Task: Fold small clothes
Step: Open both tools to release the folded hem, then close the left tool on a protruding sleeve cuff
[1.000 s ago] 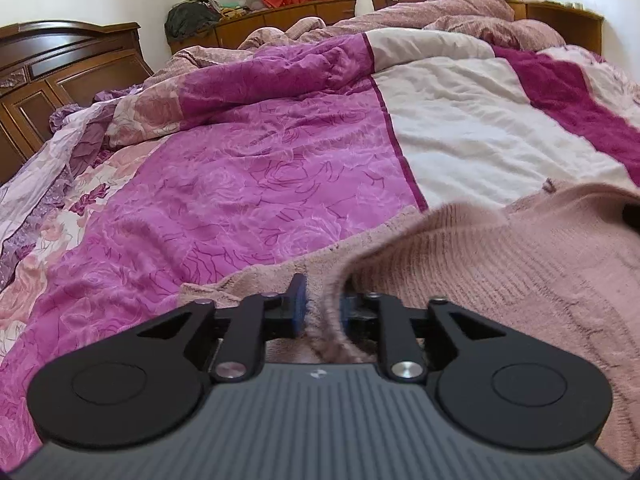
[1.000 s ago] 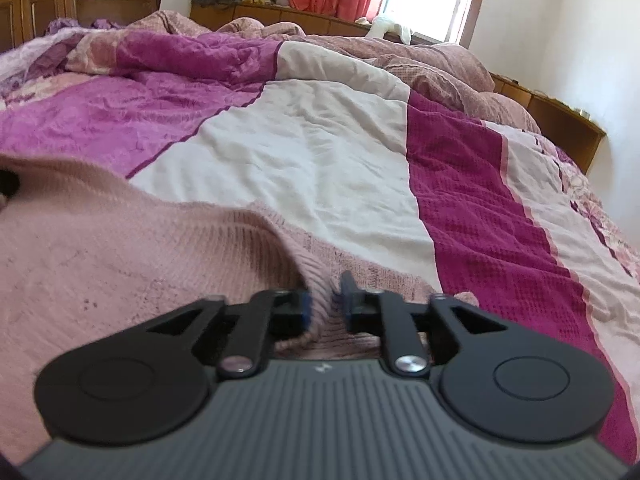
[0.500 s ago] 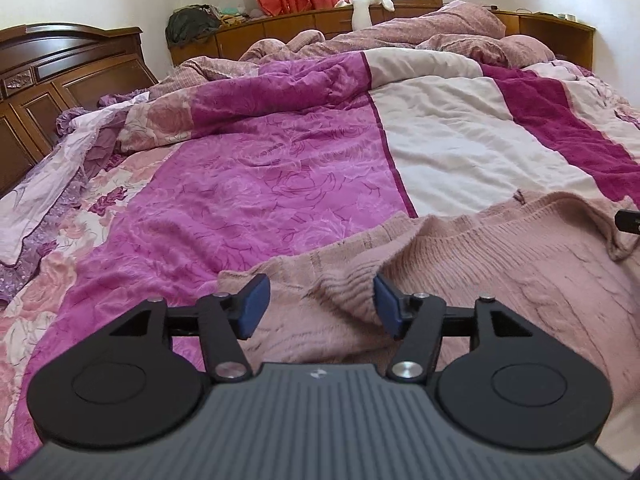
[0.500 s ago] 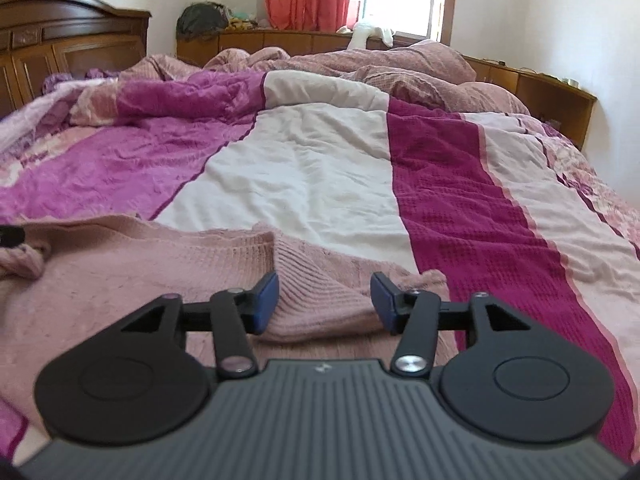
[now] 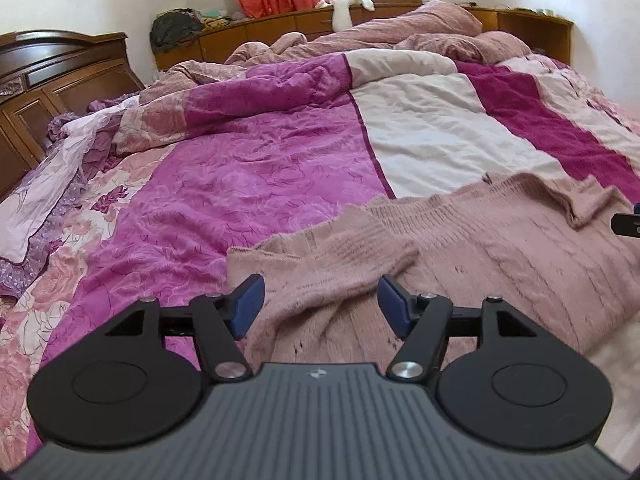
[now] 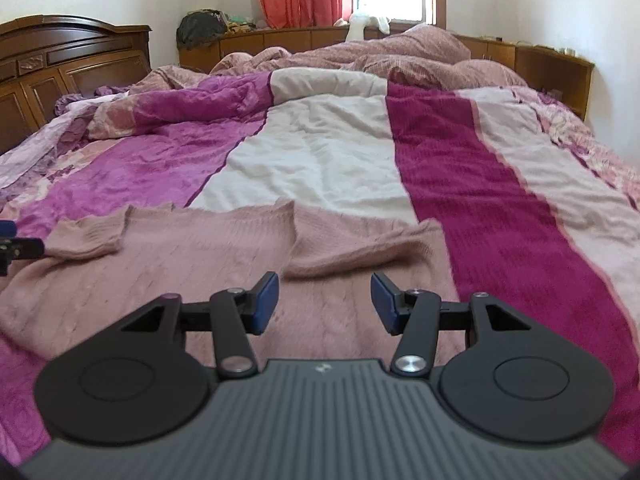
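A dusty-pink knit sweater [image 5: 500,248] lies spread on the bed's quilt [image 5: 248,184]. In the left wrist view one sleeve [image 5: 332,264] is folded in over the body, just beyond my left gripper [image 5: 320,306]. That gripper's jaws are opening, and nothing is pinched between the blue pads. In the right wrist view the sweater [image 6: 180,268] has its other sleeve [image 6: 360,248] folded across too. My right gripper [image 6: 324,304] hovers open above the knit, holding nothing. A ribbed cuff [image 6: 88,234] lies at the far left of the right wrist view.
The quilt has magenta, cream and floral stripes [image 6: 320,160]. Rumpled pink bedding [image 6: 400,52] is heaped at the far end. A wooden headboard [image 5: 60,68] stands at left. A wooden ledge [image 6: 280,38] under the window holds a dark bag [image 6: 200,26] and a white toy [image 6: 364,22].
Both grippers let go of the sleeve folds they were pinching, opened, and drew back and up. The sleeves now lie folded on the sweater.
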Motion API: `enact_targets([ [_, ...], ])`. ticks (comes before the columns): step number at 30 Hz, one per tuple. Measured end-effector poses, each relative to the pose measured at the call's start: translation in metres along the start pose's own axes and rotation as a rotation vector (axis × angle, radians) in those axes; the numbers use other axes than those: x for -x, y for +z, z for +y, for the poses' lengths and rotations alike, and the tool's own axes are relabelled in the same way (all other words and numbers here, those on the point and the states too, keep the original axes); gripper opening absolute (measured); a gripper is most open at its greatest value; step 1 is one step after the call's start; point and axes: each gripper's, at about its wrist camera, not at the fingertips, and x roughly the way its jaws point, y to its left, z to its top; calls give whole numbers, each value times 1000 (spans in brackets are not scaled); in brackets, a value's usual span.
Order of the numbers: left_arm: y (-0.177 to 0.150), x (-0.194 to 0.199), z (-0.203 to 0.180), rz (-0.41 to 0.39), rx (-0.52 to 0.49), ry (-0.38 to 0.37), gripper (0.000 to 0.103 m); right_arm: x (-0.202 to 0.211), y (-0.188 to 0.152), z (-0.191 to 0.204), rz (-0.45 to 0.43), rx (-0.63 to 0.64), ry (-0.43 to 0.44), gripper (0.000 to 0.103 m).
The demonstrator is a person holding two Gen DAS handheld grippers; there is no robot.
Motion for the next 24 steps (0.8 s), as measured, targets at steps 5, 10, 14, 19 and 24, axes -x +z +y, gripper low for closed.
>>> enact_targets([
  [5,-8,-7,-3,20,-39,9,70,-6,-14,2,41,-16,-4,53],
  [10,-11,-21,-6,27,-92,22,70,-13,-25,-1,66,-41,-3,53],
  [14,-13,-31,-15,9,-186,20,70,-14,-27,-1,70,-44,-3,54],
  [19,-14,-50,-29,-26,-300,32,70,-15,-29,0,69,-34,-10,55],
  [24,-10,-63,-28,-51,-286,6,19,-16,-29,1,70,-34,-9,55],
])
